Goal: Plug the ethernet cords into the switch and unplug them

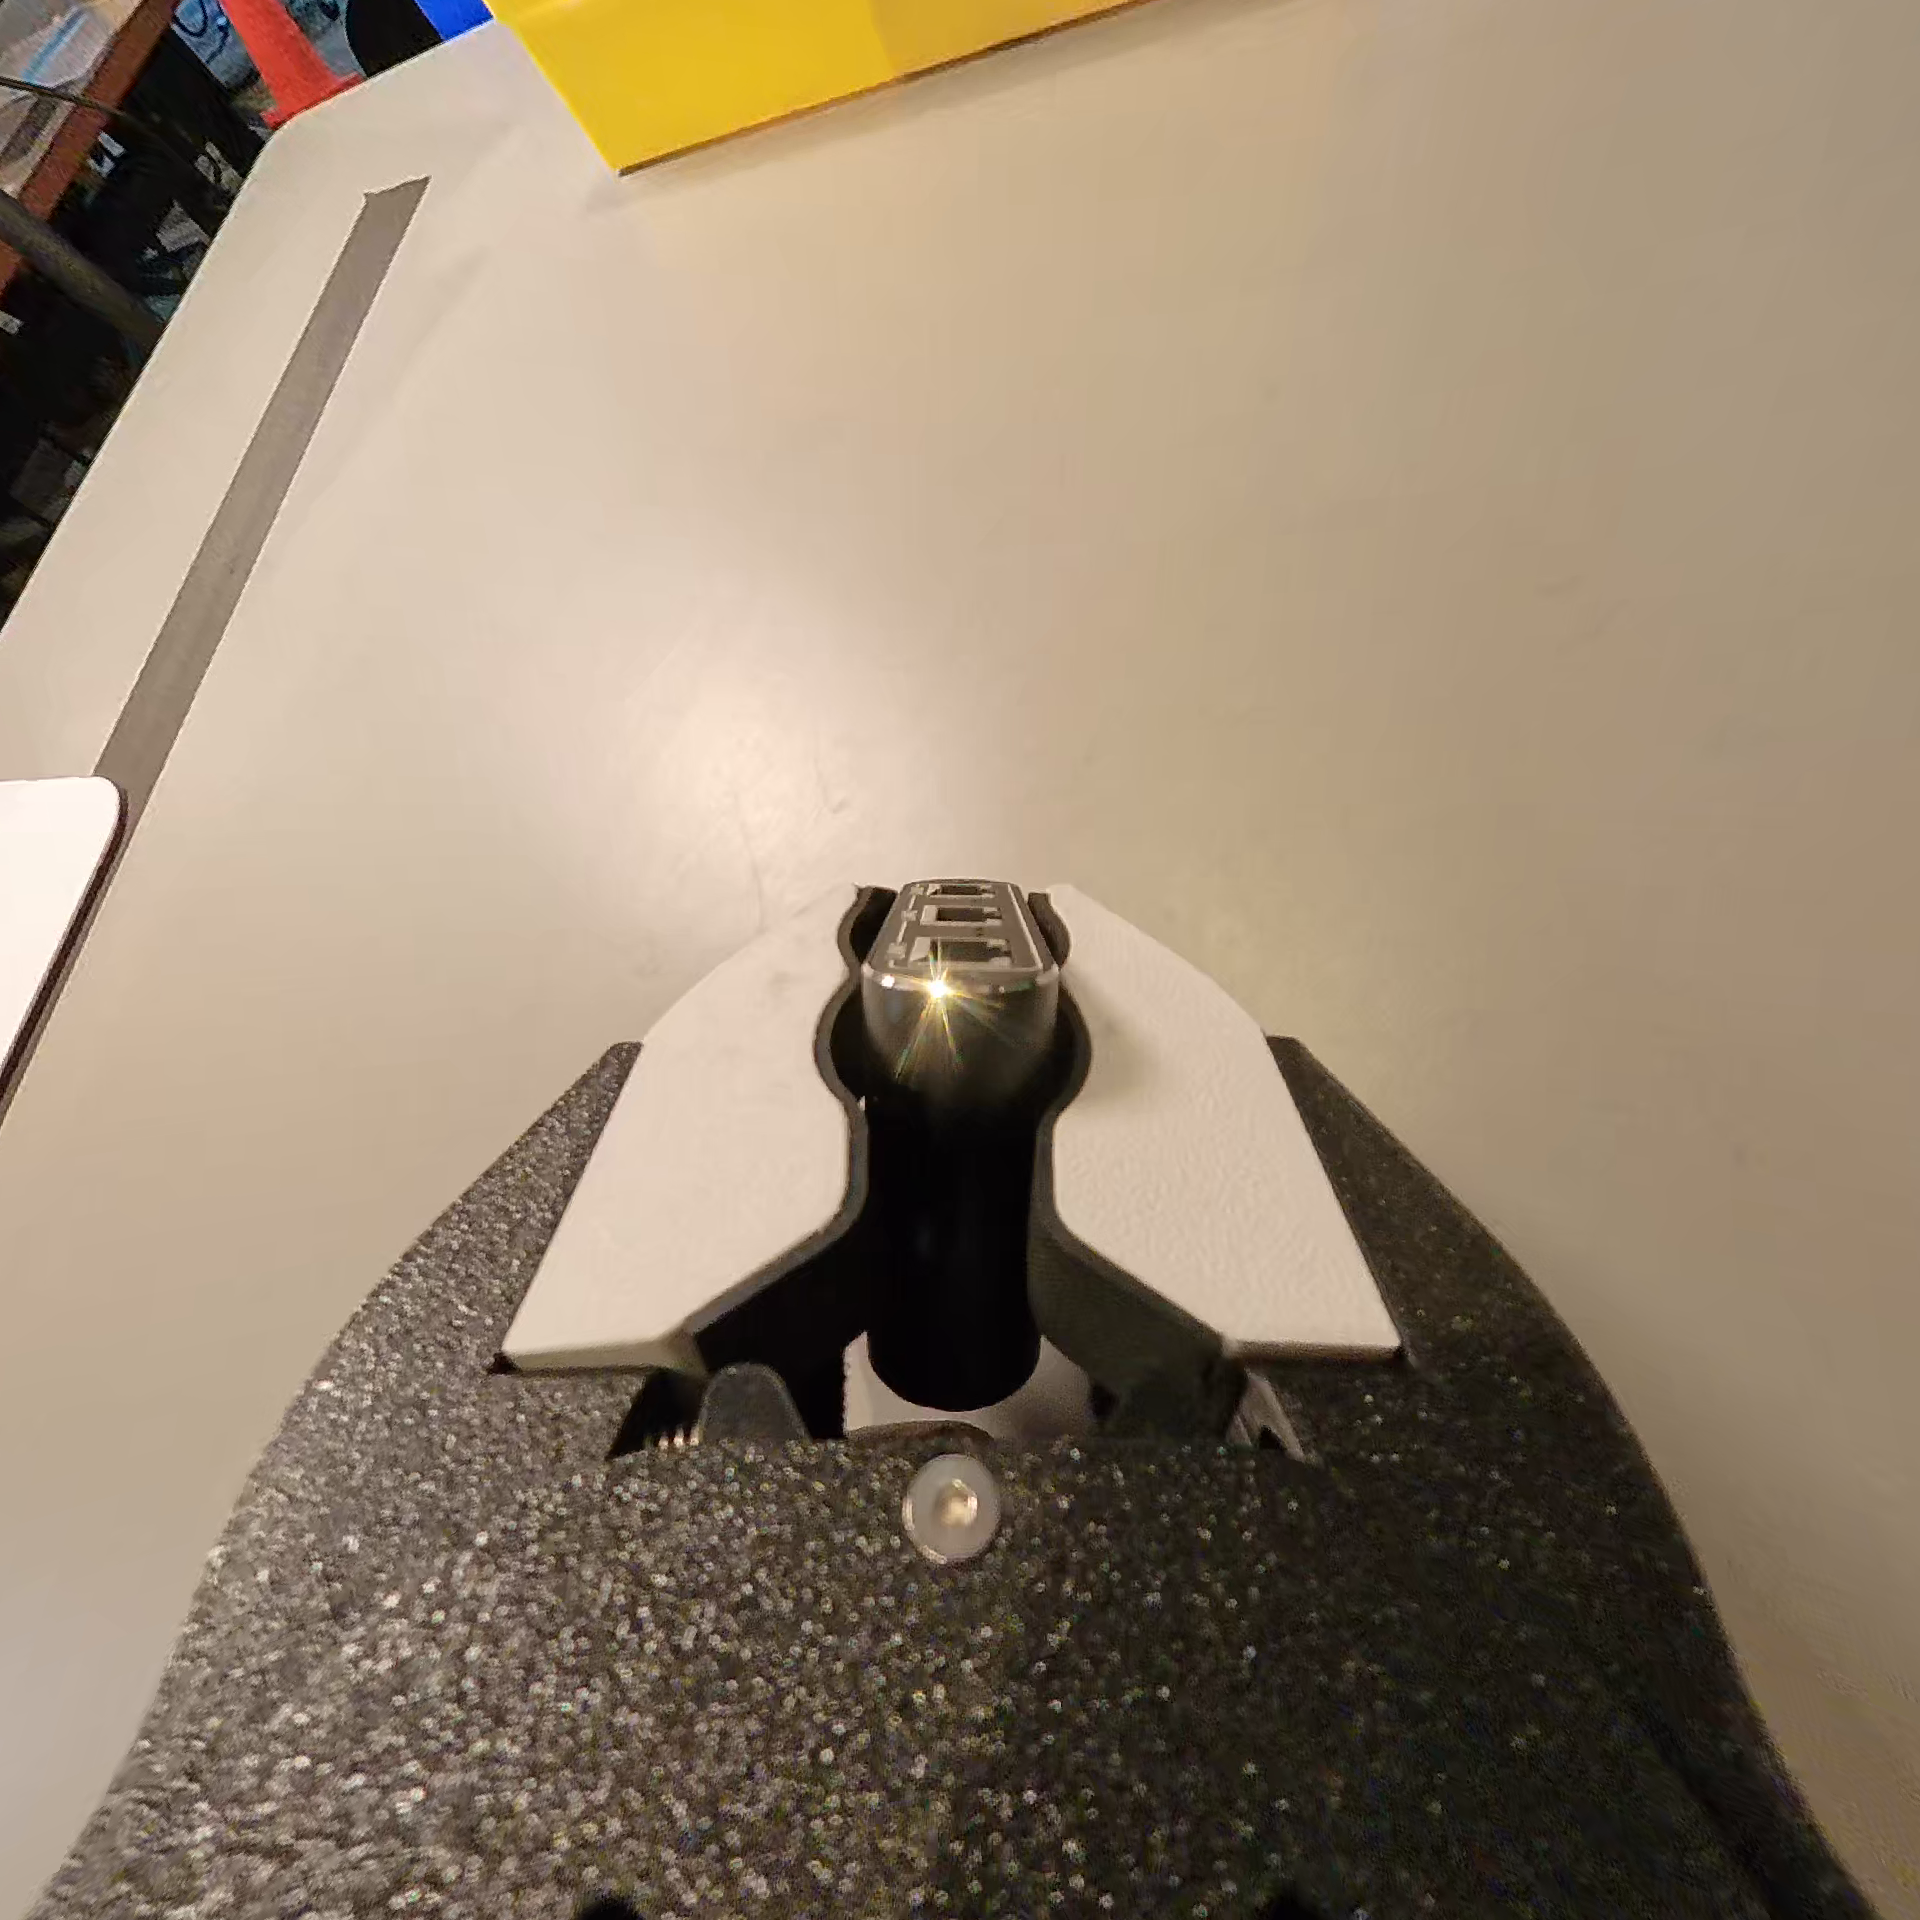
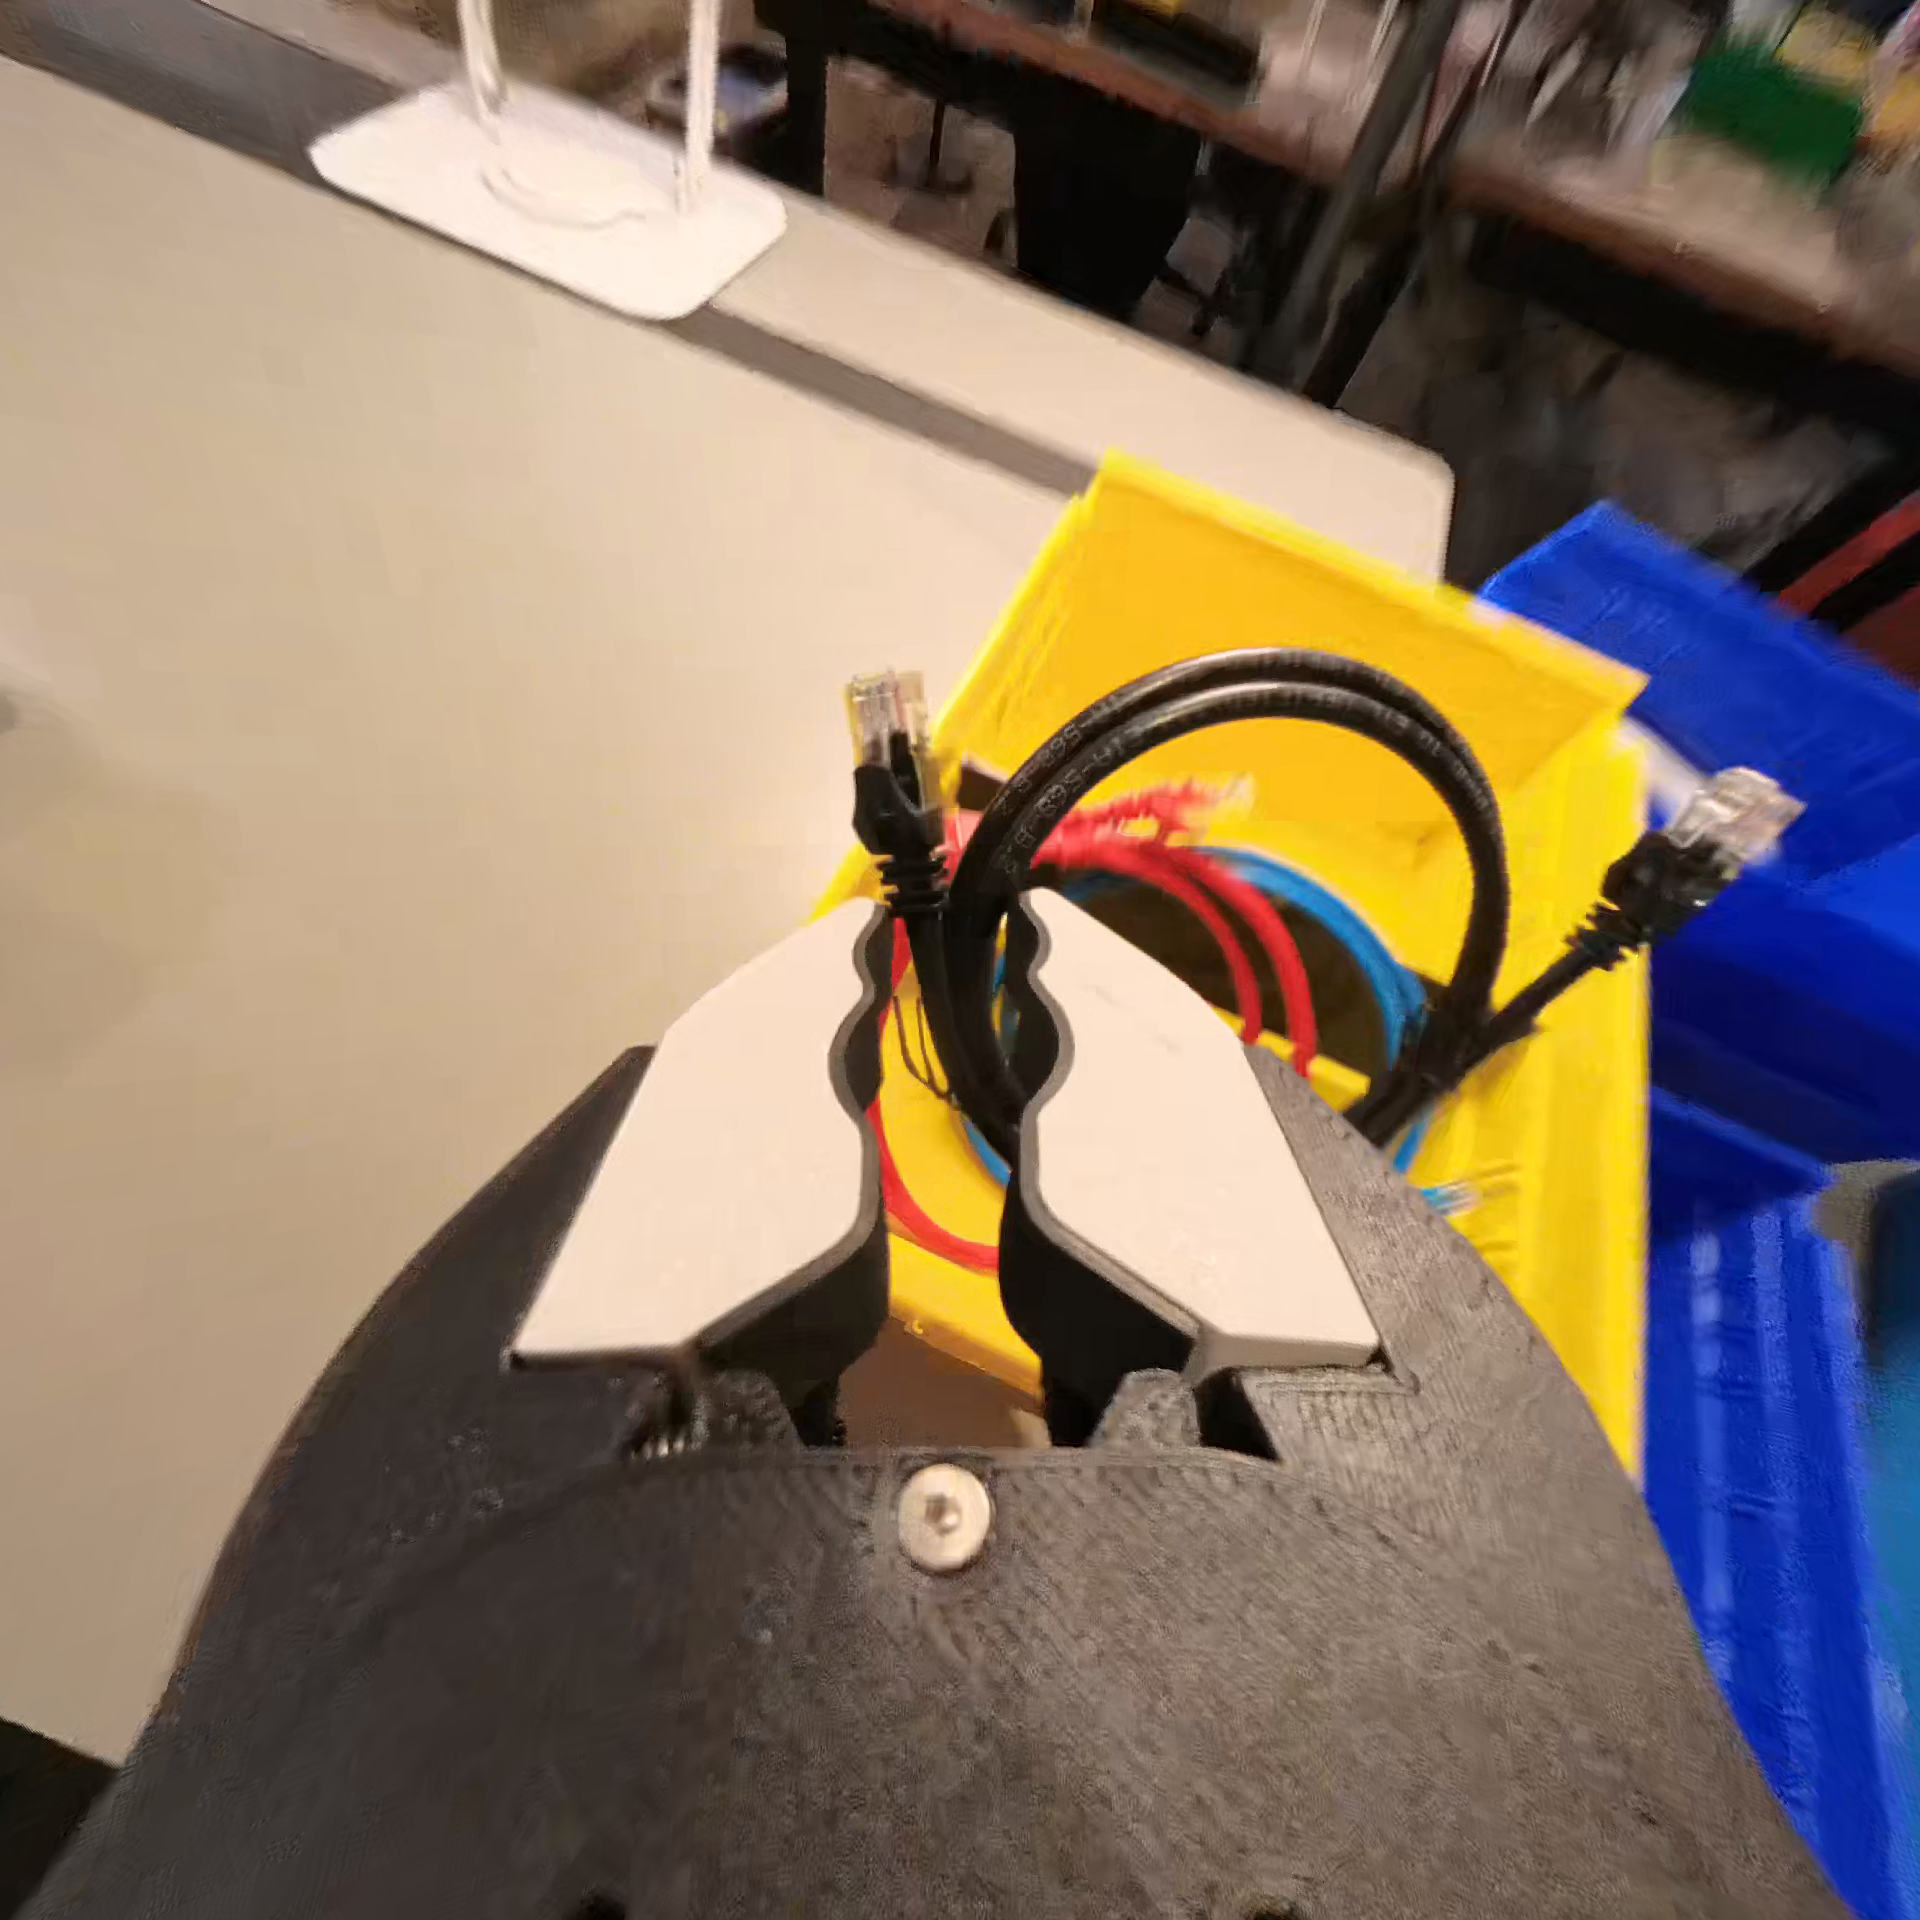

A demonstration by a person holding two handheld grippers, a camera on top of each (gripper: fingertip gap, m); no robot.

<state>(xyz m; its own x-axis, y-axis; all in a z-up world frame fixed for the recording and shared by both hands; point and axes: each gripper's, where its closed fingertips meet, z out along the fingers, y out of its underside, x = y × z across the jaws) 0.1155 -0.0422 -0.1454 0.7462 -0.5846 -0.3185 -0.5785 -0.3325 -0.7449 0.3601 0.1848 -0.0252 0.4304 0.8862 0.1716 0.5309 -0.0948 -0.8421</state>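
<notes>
In the left wrist view my left gripper (image 1: 958,902) is shut on the switch (image 1: 956,1039), a dark metal bar held end-on, its port face (image 1: 961,930) turned up, above the beige table (image 1: 935,520). In the right wrist view my right gripper (image 2: 951,909) is shut on a black ethernet cord (image 2: 1226,686), bundled in a loop. One clear plug (image 2: 885,717) sticks up just past the fingertips; the other plug (image 2: 1730,821) hangs out to the right. The cord is lifted above a yellow bin (image 2: 1299,603) that holds red cords (image 2: 1247,935) and blue cords (image 2: 1361,956).
A blue bin (image 2: 1766,987) stands right of the yellow bin. A white lamp base (image 2: 561,197) sits at the table's far edge by a grey strip (image 2: 883,405). In the left view the yellow bin (image 1: 779,73) is far ahead and a white panel (image 1: 52,883) at the left. The white panel (image 1: 52,883) is about 35 centimeters from my left fingertips and 50 centimeters from my right. It turns up in the right wrist view (image 2: 624,274) as well.
</notes>
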